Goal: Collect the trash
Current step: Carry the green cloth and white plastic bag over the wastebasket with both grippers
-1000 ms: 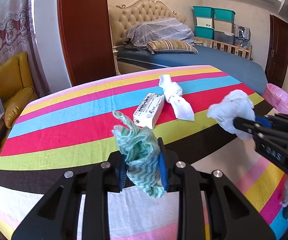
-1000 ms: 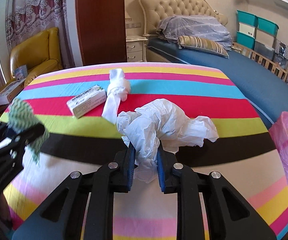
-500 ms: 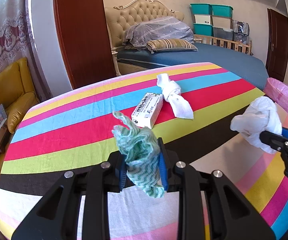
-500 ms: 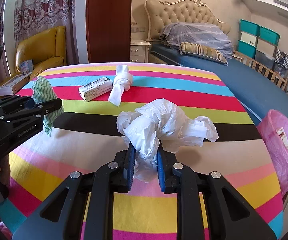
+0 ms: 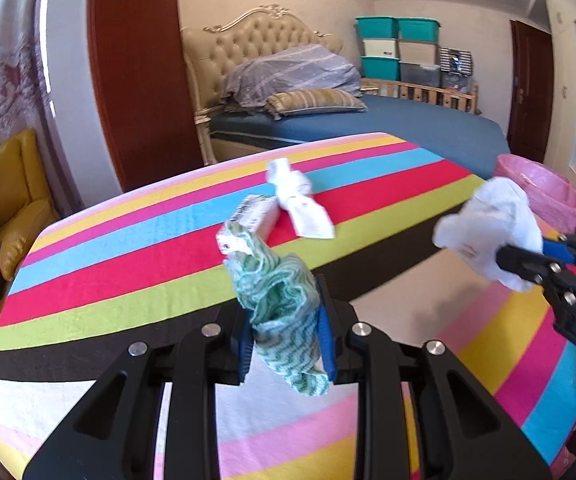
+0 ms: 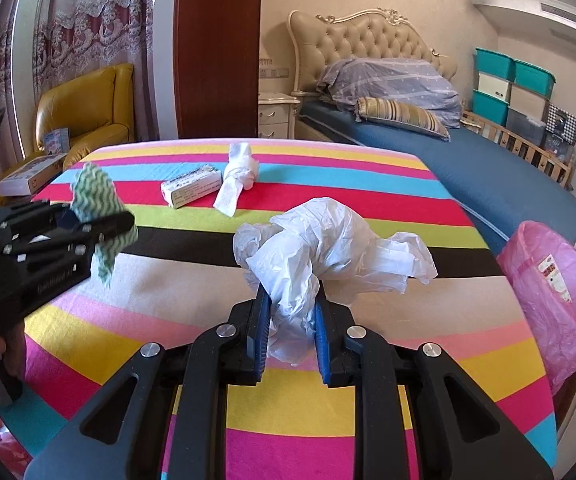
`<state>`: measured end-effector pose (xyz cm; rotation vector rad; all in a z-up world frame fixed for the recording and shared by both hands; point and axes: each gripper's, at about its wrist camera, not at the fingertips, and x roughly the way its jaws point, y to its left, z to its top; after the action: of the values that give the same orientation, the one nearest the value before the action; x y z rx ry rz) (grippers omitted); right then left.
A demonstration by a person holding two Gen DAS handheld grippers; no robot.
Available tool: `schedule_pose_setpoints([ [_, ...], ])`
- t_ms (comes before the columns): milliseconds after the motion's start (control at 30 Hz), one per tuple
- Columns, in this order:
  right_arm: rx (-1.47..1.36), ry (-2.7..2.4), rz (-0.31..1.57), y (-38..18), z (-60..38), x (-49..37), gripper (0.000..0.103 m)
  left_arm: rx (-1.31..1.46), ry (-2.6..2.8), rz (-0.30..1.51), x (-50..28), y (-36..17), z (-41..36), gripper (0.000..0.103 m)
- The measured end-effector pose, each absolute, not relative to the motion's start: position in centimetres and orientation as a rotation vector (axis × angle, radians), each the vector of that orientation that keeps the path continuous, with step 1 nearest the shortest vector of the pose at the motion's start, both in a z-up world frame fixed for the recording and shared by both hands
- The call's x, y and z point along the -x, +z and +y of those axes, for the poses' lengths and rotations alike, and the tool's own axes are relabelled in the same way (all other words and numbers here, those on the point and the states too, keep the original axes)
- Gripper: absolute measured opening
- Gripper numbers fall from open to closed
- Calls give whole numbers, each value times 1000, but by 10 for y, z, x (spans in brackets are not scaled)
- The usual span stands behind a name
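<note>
My left gripper (image 5: 286,328) is shut on a green-and-white patterned cloth (image 5: 276,300), held above the striped table (image 5: 128,264); it also shows at the left of the right wrist view (image 6: 100,216). My right gripper (image 6: 289,312) is shut on a crumpled white plastic wad (image 6: 327,244), also seen at the right of the left wrist view (image 5: 491,228). A small white box (image 6: 192,186) and a knotted white tissue (image 6: 238,176) lie on the table's far part. A pink-lined trash bin (image 6: 559,296) stands off the table's right edge.
A blue bed (image 6: 467,160) with pillows stands behind the table. A yellow armchair (image 6: 84,116) with boxes is at the back left. Teal storage bins (image 5: 395,46) are stacked by the far wall.
Both grippers have drawn back from the table's far part, each keeping its load. The right gripper has swung toward the pink bin, which now shows larger.
</note>
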<state>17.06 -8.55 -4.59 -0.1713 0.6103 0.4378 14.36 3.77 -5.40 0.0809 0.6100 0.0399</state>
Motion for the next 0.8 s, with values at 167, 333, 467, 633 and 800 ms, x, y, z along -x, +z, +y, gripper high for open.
schedule_pose_setpoints([
  [167, 155, 425, 591, -41, -99, -168, 21, -79, -4, 586, -138, -48, 24, 26],
  [333, 142, 417, 575, -39, -115, -165, 21, -64, -52, 575, -135, -43, 11, 26],
  [467, 135, 405, 564, -38, -129, -163, 21, -59, -79, 571, -134, -40, 1, 26],
  [633, 115, 384, 554, -38, -149, -160, 21, -81, -104, 570, -137, -37, -16, 26],
  [800, 95, 357, 548, -37, -170, -160, 21, -115, -144, 556, -140, -33, -40, 26],
])
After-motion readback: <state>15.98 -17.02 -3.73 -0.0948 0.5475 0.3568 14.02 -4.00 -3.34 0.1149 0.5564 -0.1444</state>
